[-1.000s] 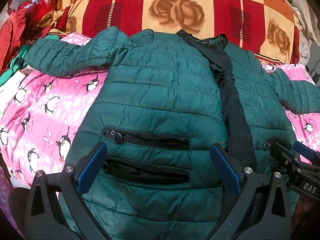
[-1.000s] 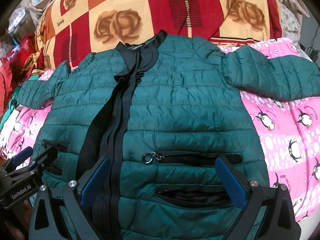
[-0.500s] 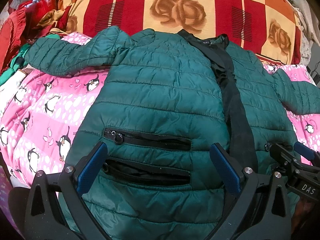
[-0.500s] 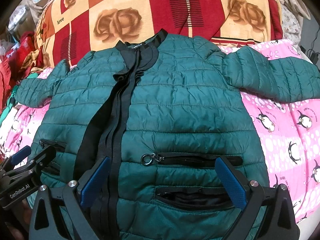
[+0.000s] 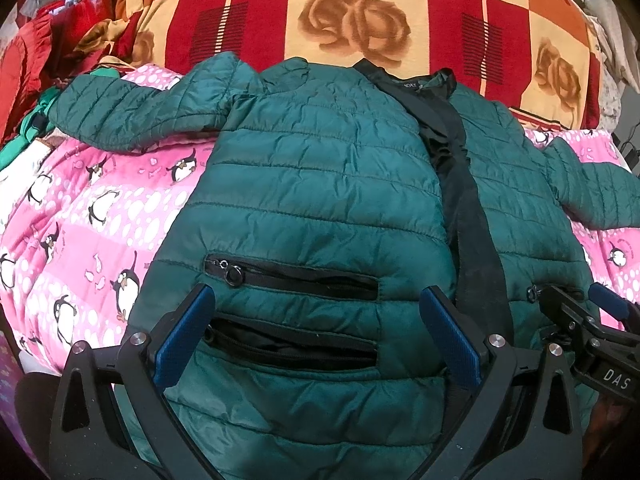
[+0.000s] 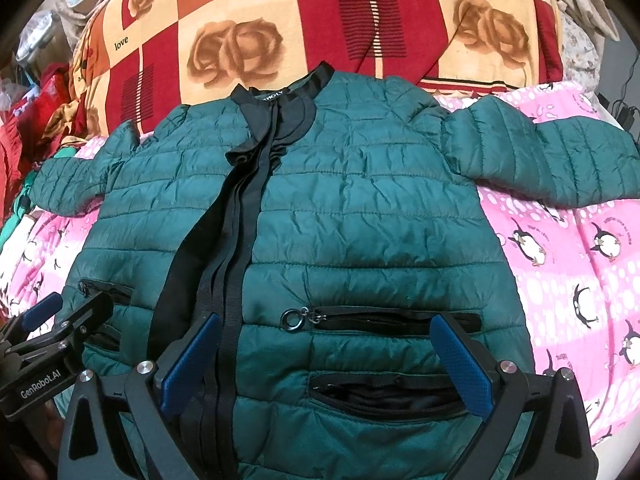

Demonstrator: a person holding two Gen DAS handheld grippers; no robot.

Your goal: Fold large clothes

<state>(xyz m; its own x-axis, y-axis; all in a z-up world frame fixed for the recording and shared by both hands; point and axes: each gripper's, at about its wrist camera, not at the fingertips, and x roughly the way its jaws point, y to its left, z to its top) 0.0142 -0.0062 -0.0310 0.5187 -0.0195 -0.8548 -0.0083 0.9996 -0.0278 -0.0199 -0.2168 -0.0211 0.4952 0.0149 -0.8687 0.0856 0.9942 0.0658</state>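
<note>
Both grippers edged back slightly; fingers (image 5: 184, 336) wide apart over jacket (image 5: 320, 200), holding nothing.

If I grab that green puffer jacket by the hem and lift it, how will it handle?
The green puffer jacket will probably flop and drape: its quilted panels already wrinkle lying flat. The shell looks shiny, so it may slip between the jaws. The spread sleeve and loose black zipper tape will likely dangle. Likely light for its bulk.
</note>
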